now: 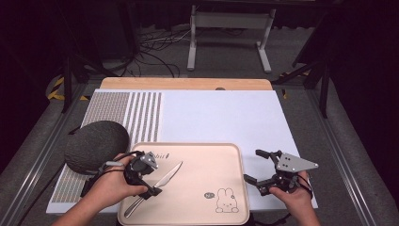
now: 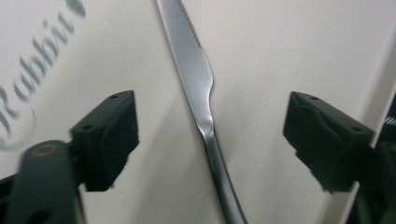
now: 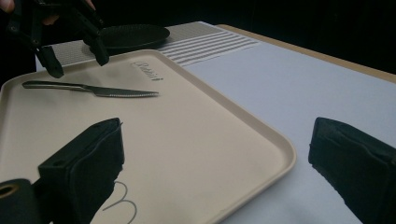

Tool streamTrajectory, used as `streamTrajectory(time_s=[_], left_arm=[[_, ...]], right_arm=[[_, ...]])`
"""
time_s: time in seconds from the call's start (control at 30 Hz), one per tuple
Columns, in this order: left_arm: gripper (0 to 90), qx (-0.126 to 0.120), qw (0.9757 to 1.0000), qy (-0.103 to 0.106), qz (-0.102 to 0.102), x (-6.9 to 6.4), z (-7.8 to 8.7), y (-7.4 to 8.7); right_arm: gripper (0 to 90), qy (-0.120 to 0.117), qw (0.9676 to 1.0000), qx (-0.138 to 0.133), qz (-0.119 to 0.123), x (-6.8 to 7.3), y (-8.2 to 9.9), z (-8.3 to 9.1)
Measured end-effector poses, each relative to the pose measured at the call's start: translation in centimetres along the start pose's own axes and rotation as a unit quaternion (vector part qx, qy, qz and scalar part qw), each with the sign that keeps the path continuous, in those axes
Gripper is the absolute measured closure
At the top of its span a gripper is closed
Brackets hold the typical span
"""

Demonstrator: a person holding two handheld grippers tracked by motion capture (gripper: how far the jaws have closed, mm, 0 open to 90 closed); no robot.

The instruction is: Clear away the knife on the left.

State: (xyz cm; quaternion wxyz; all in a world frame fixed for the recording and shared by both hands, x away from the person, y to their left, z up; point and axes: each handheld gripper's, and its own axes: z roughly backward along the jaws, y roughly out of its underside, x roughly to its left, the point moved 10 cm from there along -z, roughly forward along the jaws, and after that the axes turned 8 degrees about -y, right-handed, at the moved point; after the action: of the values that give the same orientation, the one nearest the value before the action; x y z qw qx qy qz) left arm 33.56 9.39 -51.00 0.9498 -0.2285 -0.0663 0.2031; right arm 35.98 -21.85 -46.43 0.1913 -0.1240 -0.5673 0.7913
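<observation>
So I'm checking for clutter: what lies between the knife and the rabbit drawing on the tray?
Nothing: bare tray between knife and rabbit drawing, high view.

Left claw point(image 1: 149, 181) points down, jaws spread apart; right claw point(image 1: 257, 165) held level, jaws wide.

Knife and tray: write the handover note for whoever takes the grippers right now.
Left gripper: open, jaws either side of the knife, pads off it.
Right gripper: open, empty, over the white mat just right of the tray.
Knife lies flat on the tray's left half, blade toward the far side.
Done: knife is on the tray.
Left: move the left gripper clear. The dark round plate sits left of the tray, untouched.
</observation>
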Motion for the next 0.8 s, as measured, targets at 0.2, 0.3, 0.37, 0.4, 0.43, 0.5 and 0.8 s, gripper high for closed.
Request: streamTrajectory(time_s=[0.2,0.3,0.37,0.4,0.43,0.5,0.8], left_arm=[[77.9,-0.017,0.9986,0.012,-0.049,-0.7,0.0,-0.6],[90.0,-0.008,0.9982,0.007,-0.059,-0.7,-0.4,-0.5],[90.0,-0.008,0.9976,0.009,-0.068,-0.8,-0.8,-0.6],[90.0,-0.002,0.9977,0.012,-0.066,-0.9,-1.0,-0.4],[90.0,-0.002,0.9974,0.013,-0.071,-0.9,-1.2,-0.4],[90.0,0.001,0.9973,0.019,-0.071,-1.1,-1.5,-0.3],[90.0,0.018,0.9967,0.023,-0.076,-1.0,-2.2,0.2]], right_arm=[[4.5,0.0,1.0,0.0,0.0,0.0,0.0,0.0],[4.5,-0.001,1.0,-0.001,0.0,0.0,0.0,0.0],[4.5,0.0,1.0,0.0,0.0,0.0,0.0,0.0],[4.5,0.0,1.0,-0.001,0.0,0.0,0.0,0.0],[4.4,0.0,1.0,-0.001,0.0,0.0,0.0,0.0],[4.5,-0.001,1.0,-0.002,0.0,0.0,0.0,0.0],[4.5,-0.001,1.0,-0.001,-0.001,0.0,0.0,0.0]])
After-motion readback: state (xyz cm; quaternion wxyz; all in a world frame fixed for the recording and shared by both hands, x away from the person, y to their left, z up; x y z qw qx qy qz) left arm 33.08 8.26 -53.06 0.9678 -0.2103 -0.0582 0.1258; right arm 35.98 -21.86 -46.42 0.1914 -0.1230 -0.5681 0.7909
